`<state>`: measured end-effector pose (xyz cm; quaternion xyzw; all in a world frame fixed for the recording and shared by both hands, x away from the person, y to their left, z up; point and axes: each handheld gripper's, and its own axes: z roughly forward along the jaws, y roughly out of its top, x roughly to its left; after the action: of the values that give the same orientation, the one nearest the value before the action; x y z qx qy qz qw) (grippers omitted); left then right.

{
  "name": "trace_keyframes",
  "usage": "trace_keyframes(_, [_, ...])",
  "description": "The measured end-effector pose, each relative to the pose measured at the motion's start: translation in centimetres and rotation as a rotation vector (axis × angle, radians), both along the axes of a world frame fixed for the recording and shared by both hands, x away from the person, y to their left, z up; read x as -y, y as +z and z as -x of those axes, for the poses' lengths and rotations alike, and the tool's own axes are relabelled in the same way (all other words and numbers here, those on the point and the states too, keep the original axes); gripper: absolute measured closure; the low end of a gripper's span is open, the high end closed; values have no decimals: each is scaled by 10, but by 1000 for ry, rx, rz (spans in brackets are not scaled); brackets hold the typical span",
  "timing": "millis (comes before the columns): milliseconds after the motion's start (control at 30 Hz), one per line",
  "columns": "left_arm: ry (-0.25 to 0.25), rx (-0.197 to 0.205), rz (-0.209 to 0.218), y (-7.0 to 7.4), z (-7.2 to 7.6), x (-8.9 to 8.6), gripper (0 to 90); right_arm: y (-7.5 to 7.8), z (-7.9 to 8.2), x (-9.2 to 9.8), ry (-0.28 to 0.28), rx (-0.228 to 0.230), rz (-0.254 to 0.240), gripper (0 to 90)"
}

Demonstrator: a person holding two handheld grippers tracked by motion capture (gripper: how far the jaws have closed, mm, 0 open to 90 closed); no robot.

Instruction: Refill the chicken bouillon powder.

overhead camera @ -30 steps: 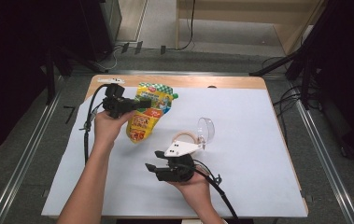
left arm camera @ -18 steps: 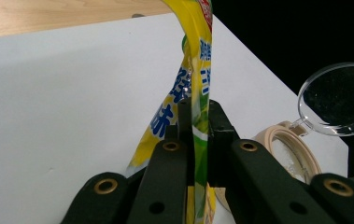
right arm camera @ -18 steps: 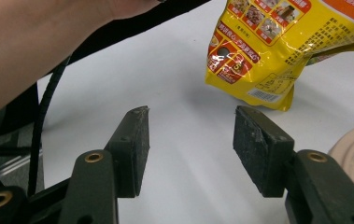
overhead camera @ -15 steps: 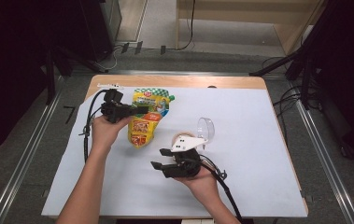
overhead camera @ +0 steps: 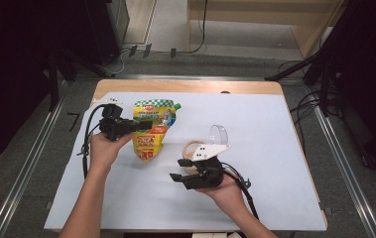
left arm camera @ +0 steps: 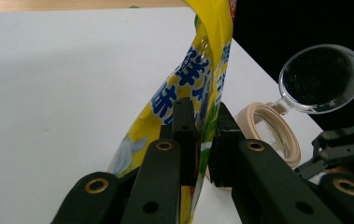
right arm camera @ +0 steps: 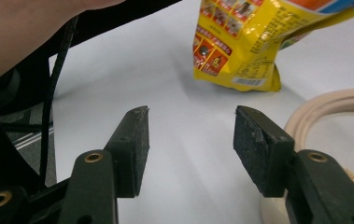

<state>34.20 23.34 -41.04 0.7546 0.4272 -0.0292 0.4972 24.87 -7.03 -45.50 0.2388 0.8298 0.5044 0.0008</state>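
Left gripper [overhead camera: 143,125] is clamped on the edge of the yellow pouch [overhead camera: 151,134], its jaws just loosening; the pouch's long axis runs away from the person. The open jar [overhead camera: 195,148] sits just beyond the empty, parted right gripper [overhead camera: 178,177].

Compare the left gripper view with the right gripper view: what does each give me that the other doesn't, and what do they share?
Left gripper view: the left gripper has its jaws closed on the edge of the yellow pouch. They have just been opening slightly, with the pouch between them. The clear lid of the beige jar stands flipped open.
Right gripper view: the right gripper has open jaws with nothing between them. The pouch's barcode end is down at the white sheet, and the person's forearm is at upper left.
Shared: the pouch, the beige jar's rim and the white sheet.
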Motion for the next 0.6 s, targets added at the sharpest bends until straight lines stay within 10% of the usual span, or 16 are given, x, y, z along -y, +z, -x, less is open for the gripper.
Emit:
trace_keyframes(467, [22,20,45,7,18,-19,699,1,2,10,-4,-2,8,486])
trace_keyframes(600, [28,22,-14,15,20,-20,648,2,3,9,-3,-10,16,493])
